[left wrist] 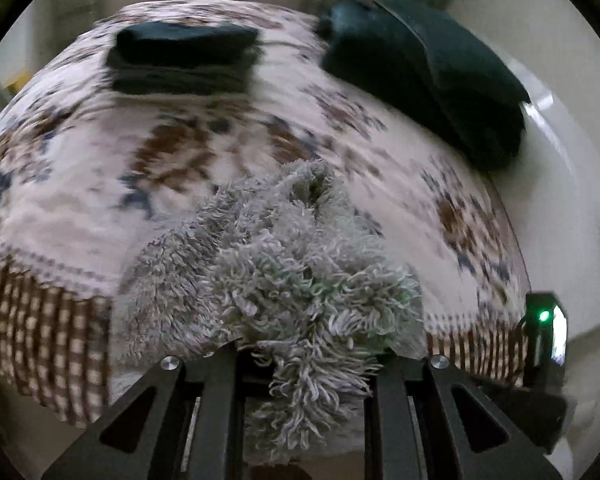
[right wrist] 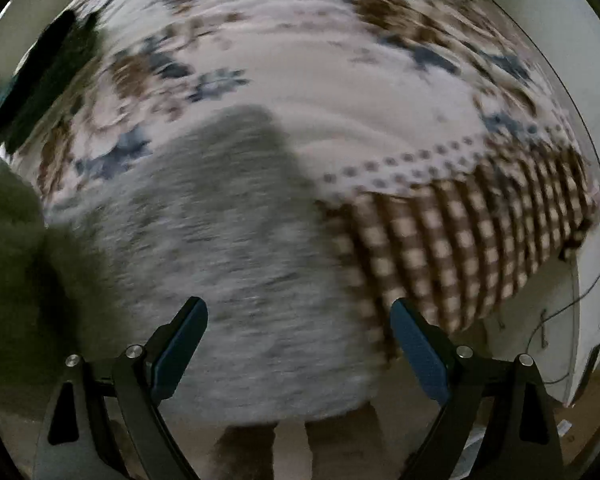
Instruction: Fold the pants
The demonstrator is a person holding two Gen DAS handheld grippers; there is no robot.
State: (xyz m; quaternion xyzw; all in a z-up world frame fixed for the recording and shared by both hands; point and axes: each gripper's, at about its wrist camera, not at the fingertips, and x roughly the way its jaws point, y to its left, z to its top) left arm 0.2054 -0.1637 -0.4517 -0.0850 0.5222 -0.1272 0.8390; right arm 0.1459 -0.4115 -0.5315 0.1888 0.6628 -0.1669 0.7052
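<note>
Fluffy grey pants (left wrist: 284,264) lie bunched at the near edge of the bed. My left gripper (left wrist: 304,356) is shut on a fold of them, with pile spilling over and between the fingers. In the right wrist view the same grey pants (right wrist: 228,240) spread flat and blurred over the bed's edge. My right gripper (right wrist: 298,320) is open just above them, with blue pads (right wrist: 418,350) apart and nothing between them. The right gripper's body (left wrist: 546,332) with a green light shows at the right of the left wrist view.
The bed has a floral cover (left wrist: 220,140) with a brown checked border (right wrist: 460,248). A folded dark stack (left wrist: 184,60) lies at the far left of the bed, and a larger dark green pile (left wrist: 428,76) lies at the far right. The floor (right wrist: 588,340) with cables is at the right.
</note>
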